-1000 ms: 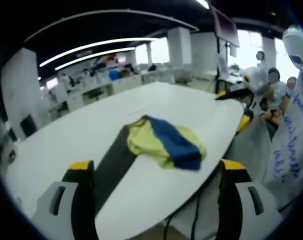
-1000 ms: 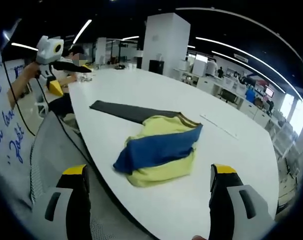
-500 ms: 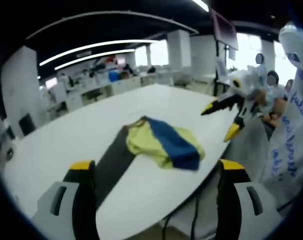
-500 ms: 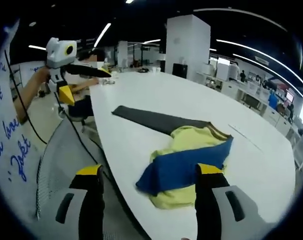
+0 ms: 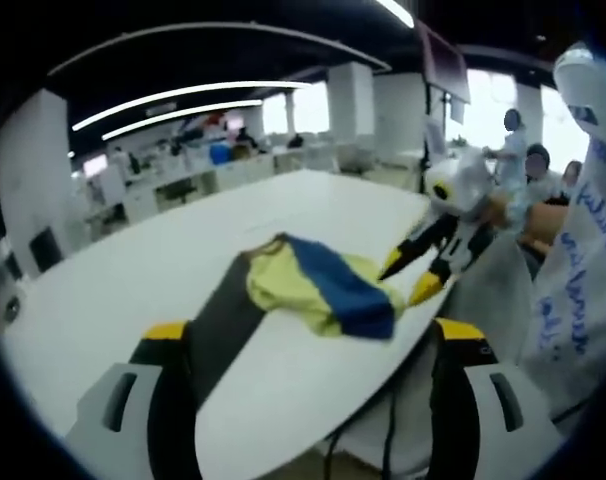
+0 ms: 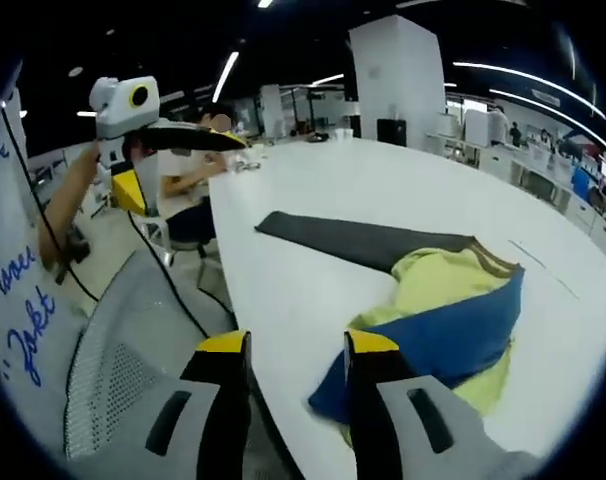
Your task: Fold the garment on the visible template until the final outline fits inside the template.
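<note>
A crumpled yellow and blue garment (image 5: 318, 285) (image 6: 453, 310) lies on the near end of a dark grey template strip (image 5: 223, 320) (image 6: 353, 240) on a white oval table (image 5: 133, 270) (image 6: 383, 180). My left gripper (image 5: 313, 330) is open wide and held back from the table's edge, with nothing between its jaws. In the right gripper view it shows as the left gripper (image 6: 188, 165), held up in a person's hand at the far end. My right gripper (image 6: 297, 342) is open with a narrow gap, just off the table's edge beside the blue cloth. Its yellow-tipped jaws, the right gripper (image 5: 405, 280), hover at the garment's edge.
A grey mesh chair (image 6: 113, 350) stands against the table's edge below my right gripper. A whiteboard with blue writing (image 5: 583, 270) (image 6: 8, 300) stands close by. People (image 5: 533, 170) sit beyond the table, and one person (image 6: 198, 170) sits at its far end.
My right gripper has come in towards the garment's blue edge and its jaws have narrowed from wide to a small gap. The left gripper stays open and nearly in place.
</note>
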